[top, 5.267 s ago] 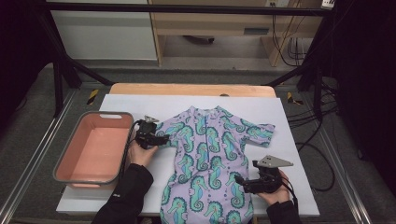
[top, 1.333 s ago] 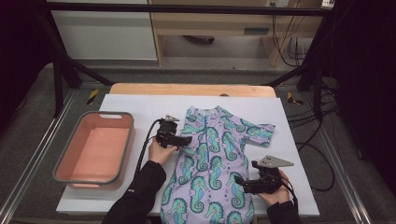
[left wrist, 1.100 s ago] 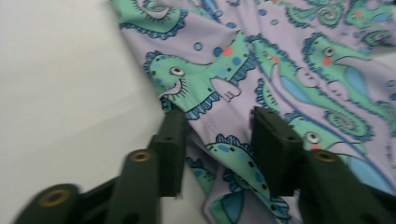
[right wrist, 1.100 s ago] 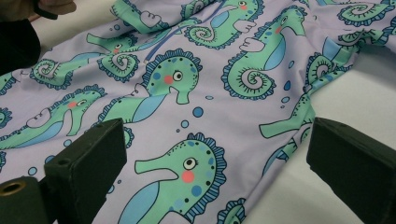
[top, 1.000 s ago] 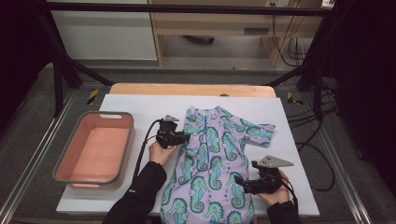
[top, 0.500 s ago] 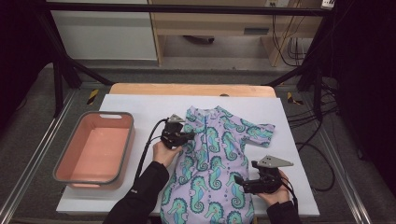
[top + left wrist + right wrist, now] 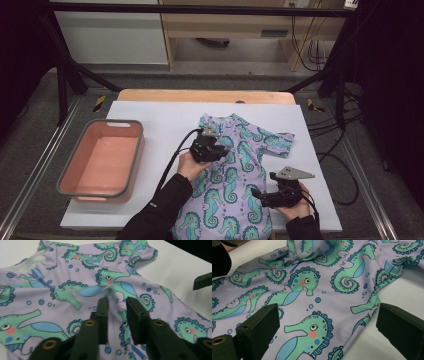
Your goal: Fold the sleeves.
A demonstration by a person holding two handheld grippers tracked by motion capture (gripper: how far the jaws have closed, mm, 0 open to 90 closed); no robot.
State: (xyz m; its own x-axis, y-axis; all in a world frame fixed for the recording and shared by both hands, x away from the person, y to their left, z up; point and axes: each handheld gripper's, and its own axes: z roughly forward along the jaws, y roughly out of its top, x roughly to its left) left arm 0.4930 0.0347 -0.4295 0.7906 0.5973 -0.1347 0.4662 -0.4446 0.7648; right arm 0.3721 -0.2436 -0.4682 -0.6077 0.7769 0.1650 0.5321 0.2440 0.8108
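I seem to be working in a lab or test room: black frame struts (image 7: 65, 75) stand beyond my left tool (image 7: 209, 148), cables (image 7: 310, 45) hang past my right tool (image 7: 262, 196), and white sheeting covers the surface (image 7: 160, 117).

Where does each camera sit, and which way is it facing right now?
High view: fixed above the person's side, looking forward and down at the white table, grey-rimmed pink plastic tub, both forearms.
Left gripper view: rides the left gripper, looking along narrowly parted jaws, which have just been opening, at the lilac seahorse-print garment.
Right gripper view: rides the right gripper, wide jaws over the garment's edge.
Shared: all three show the garment.
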